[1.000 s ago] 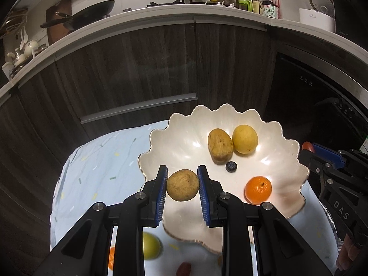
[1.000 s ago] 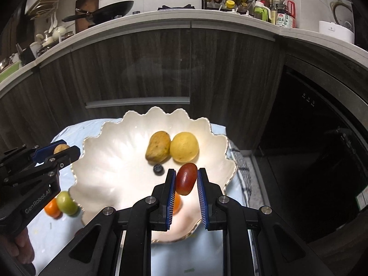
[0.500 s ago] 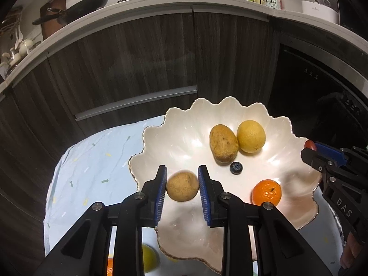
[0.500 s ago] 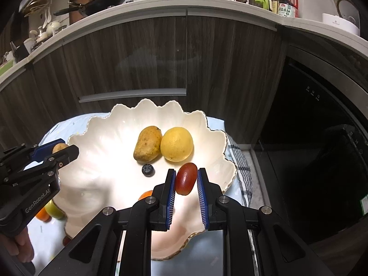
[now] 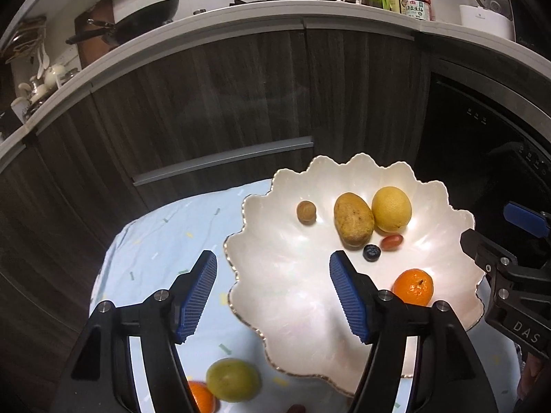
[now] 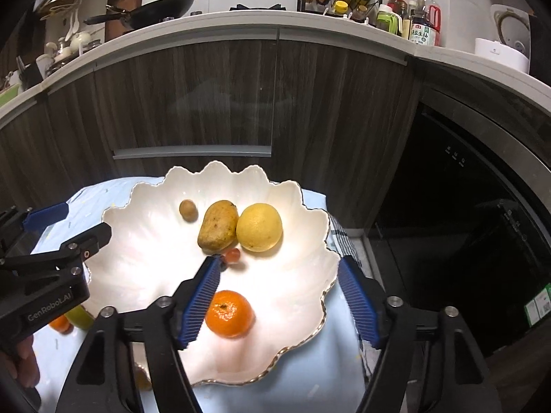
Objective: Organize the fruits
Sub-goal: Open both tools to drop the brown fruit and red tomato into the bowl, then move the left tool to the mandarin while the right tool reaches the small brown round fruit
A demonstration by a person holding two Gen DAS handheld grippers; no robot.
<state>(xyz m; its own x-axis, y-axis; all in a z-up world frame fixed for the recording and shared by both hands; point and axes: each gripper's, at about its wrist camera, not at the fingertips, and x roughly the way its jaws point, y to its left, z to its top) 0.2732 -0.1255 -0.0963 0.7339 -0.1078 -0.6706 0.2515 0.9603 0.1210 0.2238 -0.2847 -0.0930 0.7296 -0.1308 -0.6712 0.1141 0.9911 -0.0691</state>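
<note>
A white scalloped plate (image 5: 296, 296) (image 6: 137, 275) on a pale blue cloth holds a small brown round fruit (image 5: 306, 211) (image 6: 188, 210), a brown mango (image 5: 353, 219) (image 6: 217, 229), a yellow lemon (image 5: 392, 209) (image 6: 259, 226), a red cherry tomato (image 5: 391, 242) (image 6: 231, 255), a blueberry (image 5: 371, 252) and a tangerine (image 5: 412, 286) (image 6: 228, 314). My left gripper (image 5: 273, 296) is open and empty above the plate's left rim. My right gripper (image 6: 280, 297) is open and empty above the plate's near right part.
On the cloth (image 5: 158, 241) left of the plate lie a green fruit (image 5: 233, 380) (image 6: 80, 316) and an orange (image 5: 201, 397) (image 6: 60, 323). Dark cabinet doors (image 5: 213, 96) and a crowded counter (image 6: 241, 17) stand behind. A dark appliance (image 6: 465, 189) is at the right.
Both grippers have opened and pulled back. The small brown fruit now lies at the plate's far left. The red tomato now lies by the mango and lemon.
</note>
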